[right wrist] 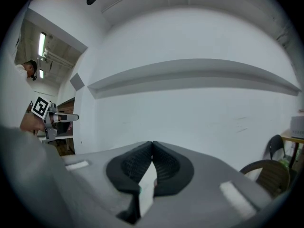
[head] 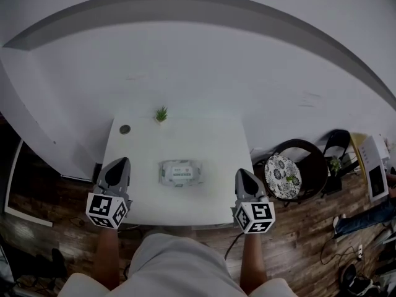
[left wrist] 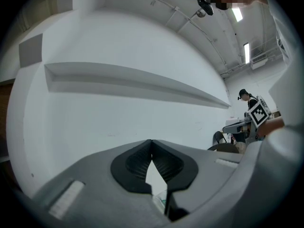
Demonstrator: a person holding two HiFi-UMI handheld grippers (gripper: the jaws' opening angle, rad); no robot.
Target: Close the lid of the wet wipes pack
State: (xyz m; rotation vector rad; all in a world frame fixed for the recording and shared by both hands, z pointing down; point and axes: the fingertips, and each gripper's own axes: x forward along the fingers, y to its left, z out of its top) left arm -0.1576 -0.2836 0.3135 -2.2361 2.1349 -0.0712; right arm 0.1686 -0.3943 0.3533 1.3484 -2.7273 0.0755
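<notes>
The wet wipes pack lies flat on the white table, about midway between the left and right edges and closer to the front edge than to the back. Its top face is white with a green label. From the head view it is too small for me to tell whether the lid is up or down.

Neither of my tools touches the pack. My left gripper hangs over the table's front left corner and my right gripper over the front right corner. Each is well apart from the pack, which sits between them, and both point toward the back edge. In the left gripper view the two dark ribbed pads of the left gripper meet at their tips with nothing clamped there, so that tool is closed and empty. The right gripper view shows the same for the right gripper, its pads tip to tip on nothing. The marker cubes sit just behind the jaws, above my forearms.

At the middle of the back edge stands a small green plant. A small round dark object lies near the back left corner. Behind the table rises a white wall. Off the right edge, on the wooden floor, is a dark round chair with a patterned cushion.
</notes>
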